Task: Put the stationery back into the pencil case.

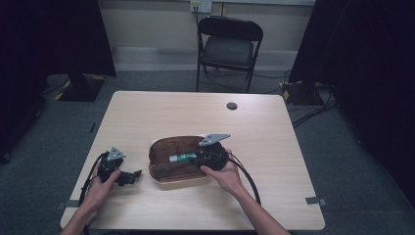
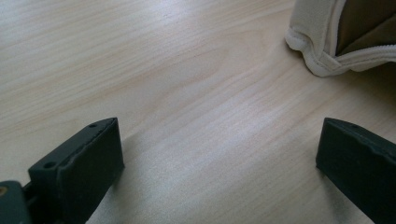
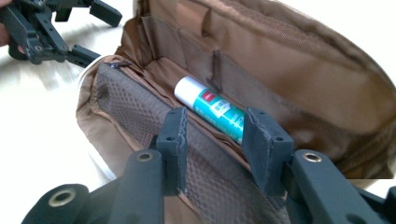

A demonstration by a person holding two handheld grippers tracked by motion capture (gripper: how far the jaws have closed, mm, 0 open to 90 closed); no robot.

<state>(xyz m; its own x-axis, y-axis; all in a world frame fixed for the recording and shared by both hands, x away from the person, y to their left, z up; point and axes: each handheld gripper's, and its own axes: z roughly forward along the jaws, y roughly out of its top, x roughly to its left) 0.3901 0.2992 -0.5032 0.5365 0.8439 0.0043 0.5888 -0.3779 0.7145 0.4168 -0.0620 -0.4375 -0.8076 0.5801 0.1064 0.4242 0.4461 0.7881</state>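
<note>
Right now the person is sitting at the wooden table (image 1: 147, 112) with an open pencil case (image 1: 161, 174) lying in front of them, its cream outside showing at the rim and its brown lining facing up. Inside it, along the fold between the two halves, a glue stick (image 1: 182, 157) with a white cap and a teal label is lying on its side.

The right gripper (image 3: 215, 140) is reaching into the case from the person's right. In the right gripper view its two black jaws are standing a little apart, one on either side of the near end of the glue stick (image 3: 212, 109); the gap looks wider than the stick, and I cannot tell for sure whether either pad is touching it. The stick is resting on the lining, beside the mesh pocket (image 3: 140, 116) of the near half.

The left gripper (image 1: 128, 177) is lying on the table just beside the case's left end, held loosely in the left hand (image 1: 103, 183). Its jaws are standing wide apart with bare tabletop between them, and the corner of the case (image 2: 322, 51) is sitting just ahead of them, untouched.
</note>
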